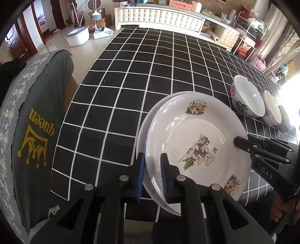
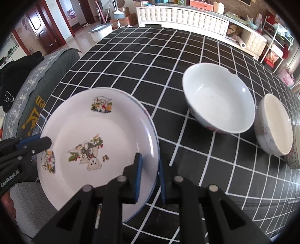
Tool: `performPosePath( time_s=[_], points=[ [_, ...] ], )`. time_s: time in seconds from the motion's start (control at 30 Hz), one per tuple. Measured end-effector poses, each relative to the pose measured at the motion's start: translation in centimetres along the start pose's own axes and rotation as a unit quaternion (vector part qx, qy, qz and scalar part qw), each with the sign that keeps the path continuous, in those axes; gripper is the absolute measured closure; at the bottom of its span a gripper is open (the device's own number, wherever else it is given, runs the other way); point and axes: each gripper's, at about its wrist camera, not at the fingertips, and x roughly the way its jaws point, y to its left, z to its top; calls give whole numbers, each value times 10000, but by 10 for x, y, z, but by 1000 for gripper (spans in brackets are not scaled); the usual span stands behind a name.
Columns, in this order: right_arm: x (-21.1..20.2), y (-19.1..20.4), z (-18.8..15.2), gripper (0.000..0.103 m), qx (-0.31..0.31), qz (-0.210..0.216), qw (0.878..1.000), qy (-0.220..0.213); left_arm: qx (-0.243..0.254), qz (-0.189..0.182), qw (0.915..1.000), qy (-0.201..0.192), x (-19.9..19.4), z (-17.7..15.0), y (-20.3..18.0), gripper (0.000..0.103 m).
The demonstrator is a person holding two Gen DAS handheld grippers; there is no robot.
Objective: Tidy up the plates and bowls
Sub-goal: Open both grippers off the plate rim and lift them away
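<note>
A stack of white plates [image 1: 198, 131] with cartoon prints is held above the near edge of the black checked table [image 1: 131, 75]. My left gripper [image 1: 152, 176] is shut on the stack's left rim. My right gripper [image 2: 150, 180] is shut on the right rim of the plates [image 2: 93, 131]; it also shows in the left wrist view [image 1: 241, 141]. The left gripper shows in the right wrist view [image 2: 44, 140]. A large white bowl [image 2: 219, 97], a smaller cream bowl [image 2: 273, 123] and a third patterned bowl [image 2: 295, 154] stand in a row at the right.
A chair with a grey-green "queen" cover [image 1: 35, 135] stands at the table's left side. A white tufted cabinet [image 1: 159, 17] lies beyond the far edge. A white tub [image 1: 77, 35] and a broom are on the floor at the far left.
</note>
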Motion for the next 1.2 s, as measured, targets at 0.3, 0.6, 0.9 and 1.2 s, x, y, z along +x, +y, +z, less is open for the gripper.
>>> performPosePath(
  time_s=[0.3,0.6,0.9,1.2],
  points=[
    [-5,4,-2,73,100,7,9999,-3,169,216,9994,-191,-14,-4,-1,61],
    [-47,-14,-13,39,326,94,9980,-529,333,-36,9992,-221,-29,-7,-28,60],
    [-88,-52,-23,39,488,49,9952,-851,677,-131,9962,-522,-61,-5,-86,47],
    [-115,-92,-32,38,722,105,9925,-983,944,-289,9921,-775,-83,3,-140,36]
  ],
)
